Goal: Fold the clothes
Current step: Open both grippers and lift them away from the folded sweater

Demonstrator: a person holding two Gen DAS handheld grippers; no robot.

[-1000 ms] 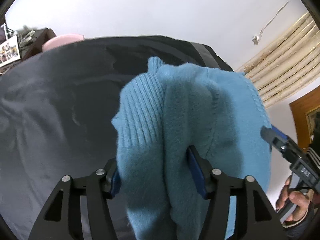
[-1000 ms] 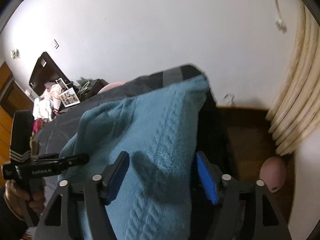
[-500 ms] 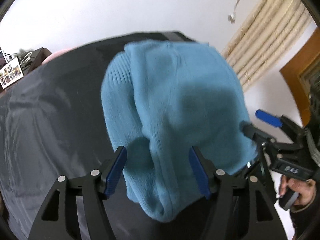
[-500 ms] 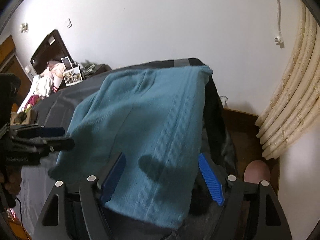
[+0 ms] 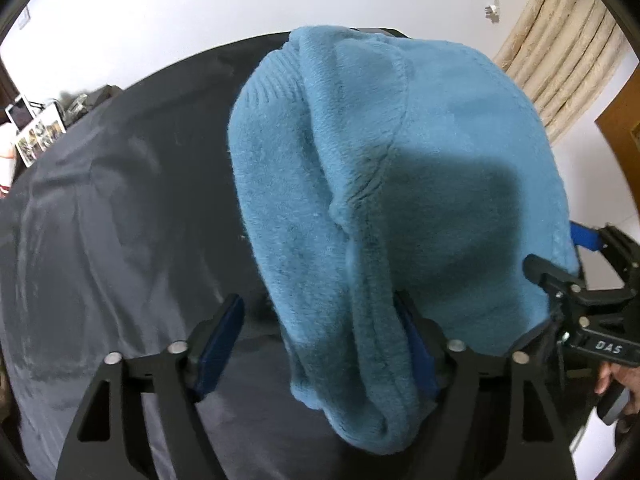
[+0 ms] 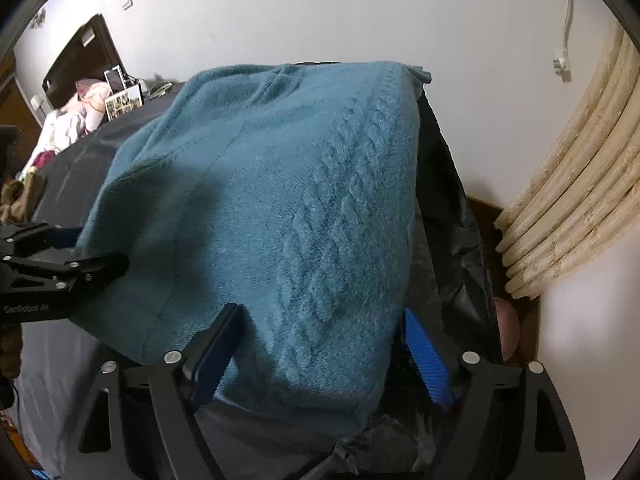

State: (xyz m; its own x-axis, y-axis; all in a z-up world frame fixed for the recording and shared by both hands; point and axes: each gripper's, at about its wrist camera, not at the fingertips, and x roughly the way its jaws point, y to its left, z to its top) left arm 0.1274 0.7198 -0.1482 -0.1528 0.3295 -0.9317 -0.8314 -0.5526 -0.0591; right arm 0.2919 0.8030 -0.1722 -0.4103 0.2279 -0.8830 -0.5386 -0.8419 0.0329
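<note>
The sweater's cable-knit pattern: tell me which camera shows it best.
The right wrist view: the blue sweater lies broad on the dark bedcover, cable braid sharp down its right side. The left wrist view shows only plain fleece and a ribbed edge, no braid.

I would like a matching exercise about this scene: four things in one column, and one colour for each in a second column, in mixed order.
Things:
1. sweater
2. bed cover
3. curtain
4. wall

Colours:
A. white
B. dark grey
C. blue
D. beige

Pairs: 1-C, 2-B, 3-D, 4-A
</note>
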